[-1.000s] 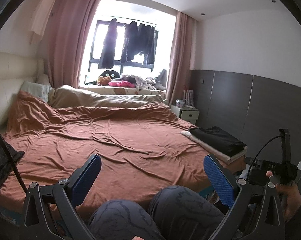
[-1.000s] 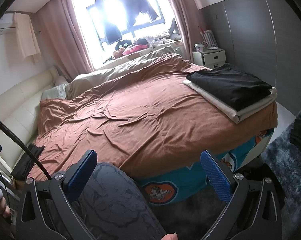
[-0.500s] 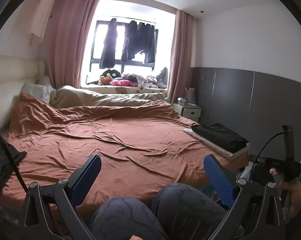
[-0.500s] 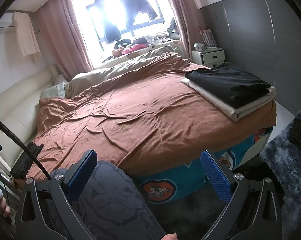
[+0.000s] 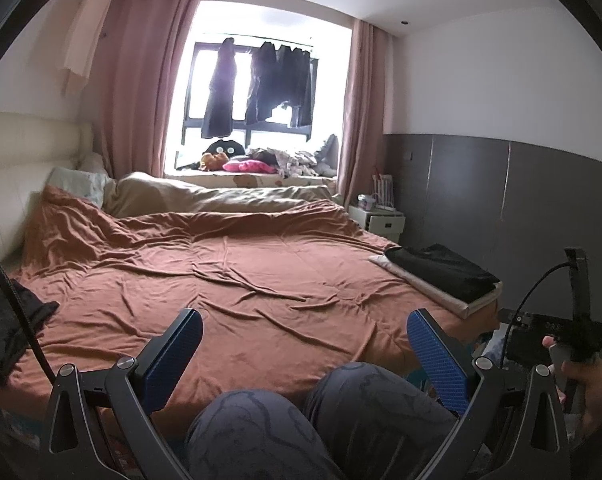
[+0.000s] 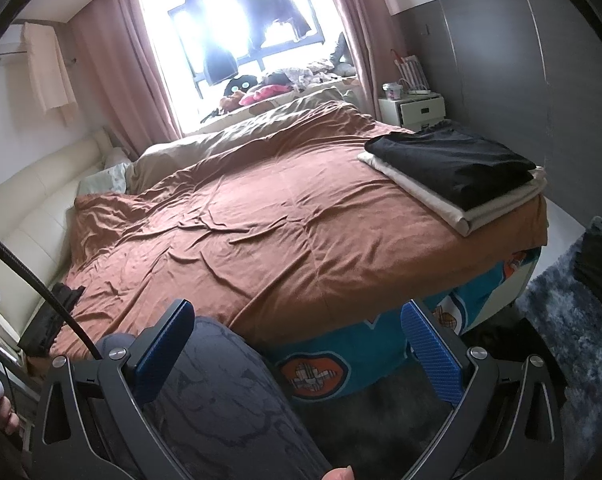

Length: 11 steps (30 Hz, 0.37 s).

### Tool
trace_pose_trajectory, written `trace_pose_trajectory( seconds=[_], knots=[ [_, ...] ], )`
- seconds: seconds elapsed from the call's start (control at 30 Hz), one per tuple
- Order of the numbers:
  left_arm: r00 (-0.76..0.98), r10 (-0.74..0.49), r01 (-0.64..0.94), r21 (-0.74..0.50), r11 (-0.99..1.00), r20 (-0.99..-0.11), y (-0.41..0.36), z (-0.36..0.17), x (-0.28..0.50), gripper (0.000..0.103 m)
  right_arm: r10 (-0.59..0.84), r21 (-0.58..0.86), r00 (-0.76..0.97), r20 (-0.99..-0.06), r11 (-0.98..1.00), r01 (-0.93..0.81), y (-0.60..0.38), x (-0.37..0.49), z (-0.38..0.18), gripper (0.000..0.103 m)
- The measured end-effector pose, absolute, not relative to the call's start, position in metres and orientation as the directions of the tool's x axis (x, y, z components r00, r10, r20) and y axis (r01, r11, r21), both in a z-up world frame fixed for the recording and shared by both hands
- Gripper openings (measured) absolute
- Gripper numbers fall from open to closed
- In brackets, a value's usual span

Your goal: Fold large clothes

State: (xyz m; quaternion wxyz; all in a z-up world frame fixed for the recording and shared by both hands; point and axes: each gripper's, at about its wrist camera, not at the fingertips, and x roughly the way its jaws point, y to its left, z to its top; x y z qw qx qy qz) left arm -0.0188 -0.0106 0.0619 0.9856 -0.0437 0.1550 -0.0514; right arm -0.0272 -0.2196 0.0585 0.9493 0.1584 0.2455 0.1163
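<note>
Dark garment (image 5: 5, 328) at bed's left edge is cut by the frame, type unclear. Another dark item on the rug (image 6: 599, 268) is cropped at right. Window-sill clutter (image 5: 277, 160) too small to sort. Hanging clothes (image 6: 253, 4) washed out by glare. Nightstand items (image 5: 375, 196) unreadable.

No readable words, numbers or brand names appear in either wrist view. A small black device (image 5: 549, 326) held beside the bed carries a short line of pale characters, too small and blurred to make out. The teal sheet (image 6: 321, 364) hanging below the bed's brown cover (image 6: 281, 220) bears an orange-and-white printed emblem, a picture rather than any legible lettering.
</note>
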Motion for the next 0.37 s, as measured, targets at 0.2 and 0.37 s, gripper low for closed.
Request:
trace_pose_trajectory(
  seconds=[0.2, 0.37],
  knots=[
    [0.944, -0.118, 0.094, -0.09, 0.991, -0.309, -0.0126, 0.0592, -0.0226, 0.103, 0.298, 0.347, 0.849, -0.437, 0.926, -0.146, -0.2201, -0.0272, 0.0584, 0.103],
    [0.941, -0.128, 0.105, -0.089, 0.99, -0.312, -0.0144, 0.0588, -0.0257, 0.103, 0.296, 0.35, 0.849, -0.438, 0.926, -0.142, -0.225, -0.0276, 0.057, 0.103]
  ],
)
